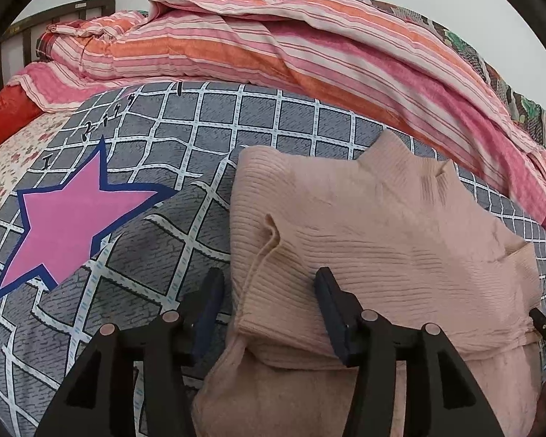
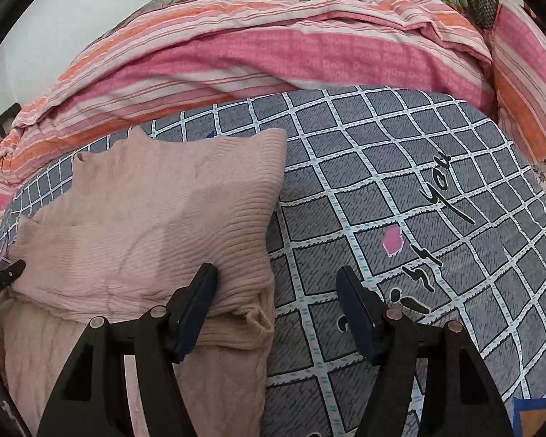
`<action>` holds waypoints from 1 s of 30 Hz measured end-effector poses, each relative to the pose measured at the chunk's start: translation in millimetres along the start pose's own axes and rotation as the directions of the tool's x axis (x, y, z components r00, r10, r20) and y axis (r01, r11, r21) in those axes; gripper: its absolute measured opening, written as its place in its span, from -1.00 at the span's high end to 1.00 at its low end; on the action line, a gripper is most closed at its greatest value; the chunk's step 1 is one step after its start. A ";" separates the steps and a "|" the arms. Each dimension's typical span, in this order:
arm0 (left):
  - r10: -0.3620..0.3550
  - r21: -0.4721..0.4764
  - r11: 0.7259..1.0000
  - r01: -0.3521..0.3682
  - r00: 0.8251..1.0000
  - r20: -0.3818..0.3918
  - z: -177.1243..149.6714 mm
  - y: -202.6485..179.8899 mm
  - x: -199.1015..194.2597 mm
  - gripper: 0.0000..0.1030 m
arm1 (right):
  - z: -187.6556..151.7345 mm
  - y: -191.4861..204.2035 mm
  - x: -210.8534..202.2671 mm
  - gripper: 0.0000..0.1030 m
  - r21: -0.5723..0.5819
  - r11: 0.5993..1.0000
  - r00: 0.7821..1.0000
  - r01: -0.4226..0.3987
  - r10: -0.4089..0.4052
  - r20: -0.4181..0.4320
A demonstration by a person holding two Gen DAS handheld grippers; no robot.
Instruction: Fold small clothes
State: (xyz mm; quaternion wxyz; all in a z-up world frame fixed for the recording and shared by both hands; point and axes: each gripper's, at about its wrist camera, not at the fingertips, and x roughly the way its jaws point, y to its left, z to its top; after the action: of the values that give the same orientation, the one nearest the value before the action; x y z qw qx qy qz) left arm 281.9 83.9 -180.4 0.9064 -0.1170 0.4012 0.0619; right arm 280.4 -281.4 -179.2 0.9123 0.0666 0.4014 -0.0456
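A pale pink ribbed sweater (image 1: pixel 382 225) lies folded on the grey checked bedsheet (image 1: pixel 185 225). My left gripper (image 1: pixel 269 287) hovers open over the sweater's near left edge. One of its fingers is over the sheet and the other over the knit, and the folded edge lies loose between them. In the right wrist view the same sweater (image 2: pixel 145 218) fills the left side. My right gripper (image 2: pixel 276 284) stands open at the sweater's near right corner, its left finger over the knit and its right finger over the sheet (image 2: pixel 400 167). Neither gripper's pads press on the cloth.
A pink and orange striped quilt (image 1: pixel 273 47) is heaped along the far side of the bed. A pink star (image 1: pixel 76 218) is printed on the sheet to the left. Dark headboard bars (image 1: pixel 29 32) and a red cloth (image 1: pixel 7 113) sit at the far left.
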 end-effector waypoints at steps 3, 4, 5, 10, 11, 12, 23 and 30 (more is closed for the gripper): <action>-0.001 0.001 1.000 0.001 1.000 -0.003 0.3 -0.8 0.4 -0.02 | -0.5 1.9 -0.5 -0.28 -0.011 1.000 1.000 0.003 -0.003 0.004; -0.003 0.002 1.000 0.003 1.000 -0.004 0.6 -0.4 0.7 -0.05 | -0.8 2.2 -0.7 -0.28 -0.013 1.000 1.000 0.005 -0.005 0.005; -0.005 0.004 1.000 0.005 1.000 -0.007 0.9 -0.5 1.2 -0.10 | -0.7 2.5 -0.7 -0.28 -0.014 1.000 1.000 0.006 -0.006 0.005; -0.009 0.017 1.000 0.010 1.000 -0.017 2.1 -1.7 3.4 -0.22 | -0.7 3.4 -0.7 -0.28 -0.021 1.000 1.000 0.012 -0.012 0.004; -0.010 0.018 1.000 0.010 1.000 -0.017 2.0 -1.7 3.4 -0.23 | -0.7 4.8 -1.2 -0.28 -0.028 0.999 1.000 0.020 -0.020 0.007; -0.010 0.018 1.000 0.011 1.000 -0.017 2.2 -1.5 3.4 -0.23 | -0.8 6.1 -1.7 -0.28 -0.035 0.999 1.000 0.026 -0.026 0.010; -0.007 0.024 1.000 0.007 1.000 -0.017 2.1 -2.7 3.4 -0.33 | -1.0 10.5 -4.0 -0.28 -0.065 0.996 0.998 0.060 -0.058 0.024; -0.005 0.027 1.000 0.006 1.000 -0.019 2.0 -3.3 3.1 -0.39 | -1.1 10.4 -3.7 -0.30 -0.066 0.996 0.998 0.062 -0.061 0.023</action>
State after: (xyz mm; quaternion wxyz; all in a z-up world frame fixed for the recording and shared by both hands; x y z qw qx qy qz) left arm 286.1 81.3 -180.9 0.9042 -0.1063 0.4102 0.0527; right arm 278.6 -270.8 -176.3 0.9164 0.0232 0.3948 -0.0608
